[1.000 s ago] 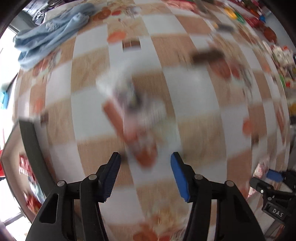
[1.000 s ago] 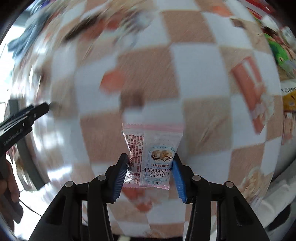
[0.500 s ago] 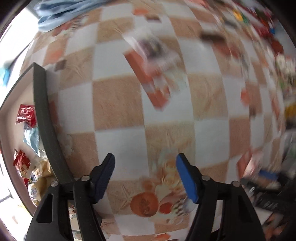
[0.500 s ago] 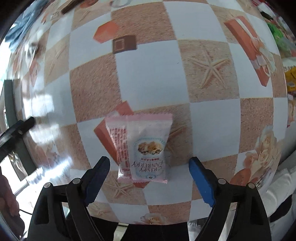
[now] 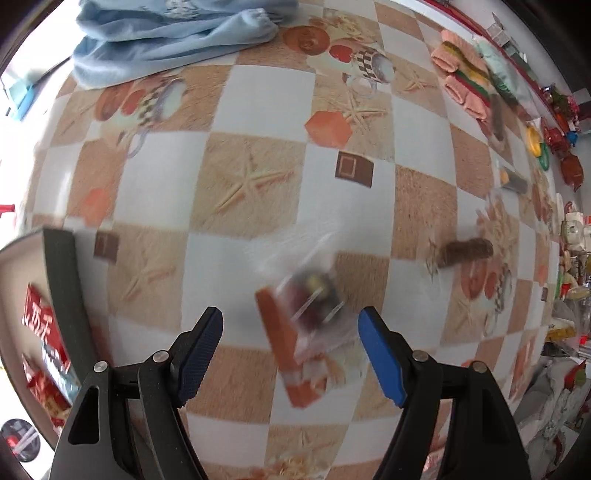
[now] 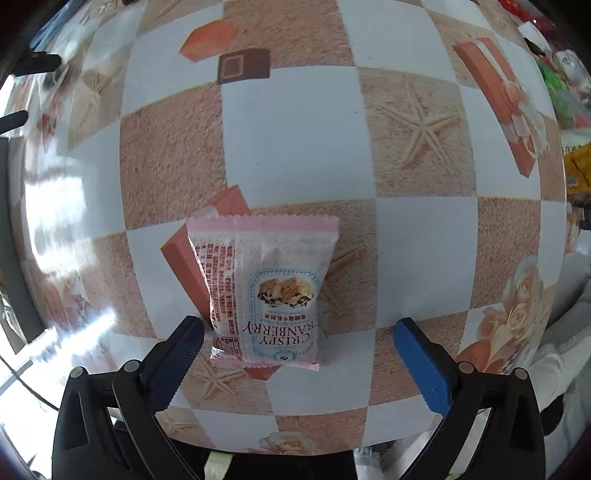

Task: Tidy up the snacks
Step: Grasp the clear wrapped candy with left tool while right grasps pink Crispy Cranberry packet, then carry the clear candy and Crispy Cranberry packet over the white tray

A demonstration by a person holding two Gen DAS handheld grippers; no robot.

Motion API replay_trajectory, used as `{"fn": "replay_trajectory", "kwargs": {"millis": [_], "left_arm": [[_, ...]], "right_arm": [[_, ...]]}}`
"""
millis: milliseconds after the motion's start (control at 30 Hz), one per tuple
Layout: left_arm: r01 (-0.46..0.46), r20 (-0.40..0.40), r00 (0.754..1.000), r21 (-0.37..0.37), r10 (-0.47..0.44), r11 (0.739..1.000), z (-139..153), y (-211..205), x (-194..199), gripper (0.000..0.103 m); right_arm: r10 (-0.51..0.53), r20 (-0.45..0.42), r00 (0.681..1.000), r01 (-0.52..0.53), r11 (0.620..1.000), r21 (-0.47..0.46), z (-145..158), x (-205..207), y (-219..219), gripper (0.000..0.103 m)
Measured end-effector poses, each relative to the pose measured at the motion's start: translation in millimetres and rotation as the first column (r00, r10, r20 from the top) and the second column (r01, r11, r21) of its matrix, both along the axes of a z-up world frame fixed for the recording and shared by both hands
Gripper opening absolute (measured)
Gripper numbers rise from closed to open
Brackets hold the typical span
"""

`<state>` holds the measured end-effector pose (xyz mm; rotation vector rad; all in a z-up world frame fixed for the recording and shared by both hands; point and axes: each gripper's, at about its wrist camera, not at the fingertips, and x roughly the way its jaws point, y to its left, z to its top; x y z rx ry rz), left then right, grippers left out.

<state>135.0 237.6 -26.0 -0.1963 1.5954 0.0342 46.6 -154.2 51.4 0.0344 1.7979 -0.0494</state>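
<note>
A pink-and-white Crispy Cranberry packet (image 6: 266,291) lies flat on the checkered tablecloth (image 6: 295,129). My right gripper (image 6: 299,350) straddles its near end with the jaws opening wide. Neither pad presses on it, though the left fingertip (image 6: 184,339) sits close to its lower corner. In the left wrist view a blurred clear packet with dark contents (image 5: 314,295) lies on the cloth just ahead of my left gripper (image 5: 291,347). That gripper points down and is open, with nothing between its fingers.
A dark-walled box (image 5: 62,288) at the left edge holds red snack packs (image 5: 40,321). A light blue cloth (image 5: 177,33) lies at the far left. A brown bar (image 5: 467,251) and piles of snacks (image 5: 569,258) crowd the right side.
The right gripper let go of the cranberry packet, which now rests on the table, and its jaws spread wide. The left gripper widened and swept across the table until the clear packet sat ahead of it.
</note>
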Motion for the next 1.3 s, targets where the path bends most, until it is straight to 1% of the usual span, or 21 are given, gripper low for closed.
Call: {"fn": "replay_trajectory", "kwargs": {"millis": [67, 133, 167, 200, 233, 267, 300, 333, 367, 467, 567, 667, 767, 833, 867, 900, 967, 1100, 1167, 1267, 1300], "left_arm": [[0.003, -0.009, 1.000, 0.003, -0.003, 1.000, -5.2, -8.1, 4.4, 0.079], [0.020, 0.007, 1.000, 0.025, -0.020, 0.999, -4.4, -12.3, 8.4, 0.071], [0.039, 0.016, 0.999, 0.031, -0.039, 0.999, -4.8, -15.1, 5.3, 0.057], [0.075, 0.026, 0.997, 0.044, -0.076, 0.996, -8.8, -26.3, 3.7, 0.041], [0.105, 0.028, 0.994, 0.049, -0.107, 0.993, -6.7, -31.5, 1.7, 0.035], [0.129, 0.026, 0.991, 0.039, -0.130, 0.991, -4.1, -37.6, -1.7, 0.032], [0.139, 0.024, 0.990, 0.027, -0.139, 0.990, -5.4, -41.3, -4.0, 0.032], [0.144, 0.021, 0.989, 0.021, -0.145, 0.989, -4.7, -39.7, -4.9, 0.032], [0.154, 0.021, 0.988, 0.019, -0.154, 0.988, -4.7, -39.0, -13.8, 0.032], [0.190, 0.025, 0.981, 0.014, -0.191, 0.982, -3.0, -38.8, -49.1, 0.032], [0.257, 0.035, 0.965, 0.038, -0.259, 0.966, -3.4, -42.3, -88.7, 0.032], [0.278, 0.041, 0.959, 0.048, -0.280, 0.959, -3.5, -43.6, -110.1, 0.033], [0.281, 0.035, 0.959, 0.035, -0.282, 0.959, -4.0, -44.1, -115.9, 0.039], [0.279, 0.029, 0.960, 0.023, -0.279, 0.960, -3.3, -44.6, -118.3, 0.051], [0.276, 0.020, 0.961, 0.029, -0.277, 0.961, -4.8, -44.7, -118.2, 0.060], [0.273, 0.016, 0.962, 0.034, -0.274, 0.961, -2.0, -48.1, -124.2, 0.063], [0.275, 0.021, 0.961, 0.028, -0.275, 0.961, -2.5, -48.8, -125.7, 0.064], [0.289, 0.019, 0.957, 0.045, -0.290, 0.956, -3.2, -34.3, -155.4, 0.067], [0.290, 0.016, 0.956, 0.047, -0.291, 0.956, -2.7, -29.1, -159.1, 0.067], [0.295, 0.012, 0.955, 0.060, -0.296, 0.954, -5.6, -31.7, -162.6, 0.068], [0.297, 0.012, 0.954, 0.063, -0.299, 0.953, 3.9, -32.9, -167.8, 0.068]], "right_arm": [[0.007, 0.000, 1.000, -0.007, 1.000, -0.001, -1.9, -2.8, 7.4, 0.103], [0.012, 0.002, 1.000, -0.012, 1.000, -0.001, -0.1, -7.8, 12.3, 0.103], [0.012, 0.005, 1.000, -0.012, 1.000, -0.001, 0.9, -12.9, 21.4, 0.103], [0.012, 0.007, 1.000, -0.012, 1.000, -0.002, 0.7, -16.0, 28.1, 0.103], [0.010, 0.010, 1.000, -0.010, 1.000, -0.002, 1.2, -21.2, 38.1, 0.103], [0.008, 0.014, 1.000, -0.008, 1.000, -0.002, -3.5, -21.0, 28.2, 0.103], [0.007, 0.017, 1.000, -0.007, 1.000, -0.001, -8.4, -7.9, 13.0, 0.103], [0.006, 0.020, 1.000, -0.006, 1.000, -0.001, -7.6, -6.5, 7.5, 0.103], [0.005, 0.027, 1.000, -0.005, 1.000, -0.001, -1.2, -3.8, 2.9, 0.103], [0.009, 0.046, 0.999, -0.009, 1.000, -0.002, 0.5, -6.4, 4.4, 0.103], [0.016, 0.060, 0.998, -0.016, 1.000, -0.003, 7.2, -8.6, 1.7, 0.103], [0.030, 0.068, 0.997, -0.030, 1.000, -0.004, 9.6, -11.2, 2.7, 0.103], [0.059, 0.083, 0.995, -0.059, 0.998, -0.006, 12.3, -13.3, 5.5, 0.103], [0.071, 0.098, 0.993, -0.071, 0.997, -0.007, 14.6, -15.9, 6.9, 0.103], [0.071, 0.105, 0.992, -0.071, 0.997, -0.008, 14.5, -17.8, 7.7, 0.103], [0.070, 0.109, 0.992, -0.070, 0.998, -0.009, 14.8, -19.2, 8.1, 0.103], [0.070, 0.117, 0.991, -0.069, 0.998, -0.010, 16.4, -21.7, 9.2, 0.103], [0.071, 0.115, 0.991, -0.070, 0.997, -0.010, 16.9, -22.1, 9.5, 0.103], [0.070, 0.117, 0.991, -0.069, 0.998, -0.010, 17.1, -22.6, 9.6, 0.103], [0.066, 0.114, 0.991, -0.065, 0.998, -0.009, 17.8, -23.1, 9.6, 0.103], [0.065, 0.108, 0.992, -0.064, 0.998, -0.009, 17.7, -22.2, 9.8, 0.103]]}}
